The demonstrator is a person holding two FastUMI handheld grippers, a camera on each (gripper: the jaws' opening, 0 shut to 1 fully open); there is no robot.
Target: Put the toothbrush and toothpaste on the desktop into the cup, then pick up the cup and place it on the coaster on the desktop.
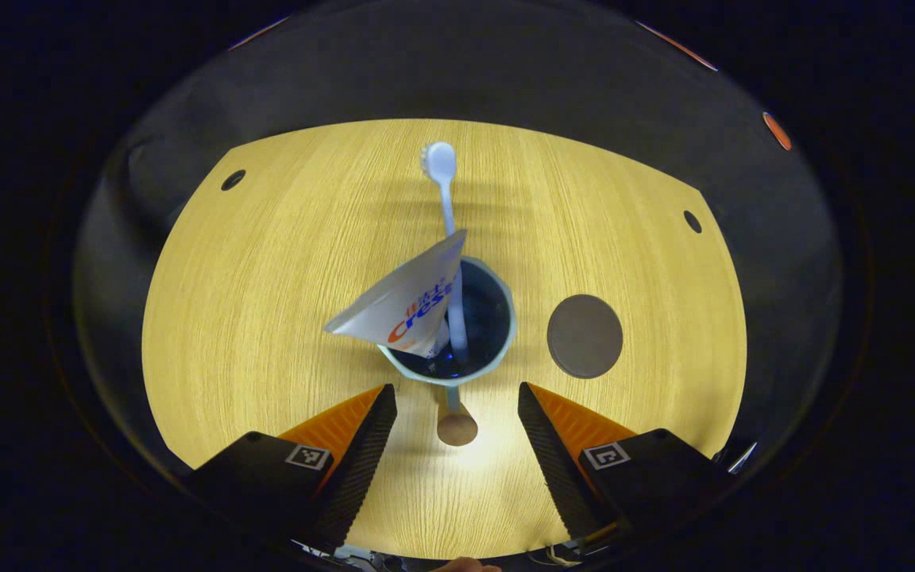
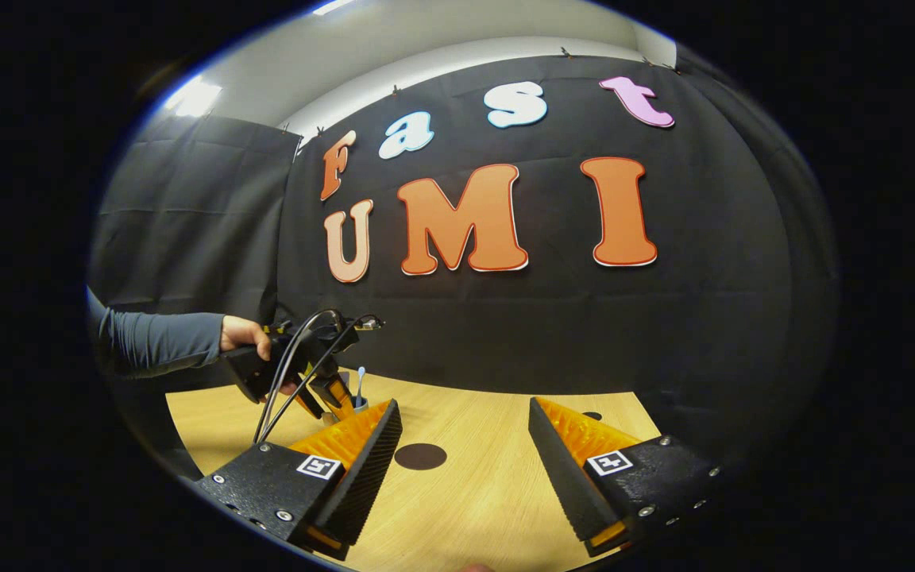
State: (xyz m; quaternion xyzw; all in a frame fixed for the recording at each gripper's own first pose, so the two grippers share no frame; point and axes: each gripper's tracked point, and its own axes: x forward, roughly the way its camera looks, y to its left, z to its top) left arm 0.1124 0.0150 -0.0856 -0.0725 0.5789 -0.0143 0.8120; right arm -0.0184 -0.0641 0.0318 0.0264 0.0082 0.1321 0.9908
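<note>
In the left gripper view a pale blue cup [image 1: 497, 318] stands on the wooden desktop [image 1: 267, 278]. A white toothbrush [image 1: 443, 183] and a white toothpaste tube [image 1: 406, 306] lean out of it. The cup's handle [image 1: 455, 417] points toward me, lying between the fingers of my open left gripper [image 1: 457, 413] without touching them. A dark round coaster [image 1: 584, 335] lies just right of the cup. In the right gripper view my right gripper [image 2: 465, 445] hangs open over the desktop, empty, with the coaster [image 2: 420, 456] ahead and the left gripper [image 2: 322, 397] at the far left.
A hand and grey sleeve [image 2: 164, 338] hold the left gripper with trailing cables. Two small dark holes [image 1: 233, 179] [image 1: 693, 222] sit near the desktop's far corners. Black cloth surrounds the desk.
</note>
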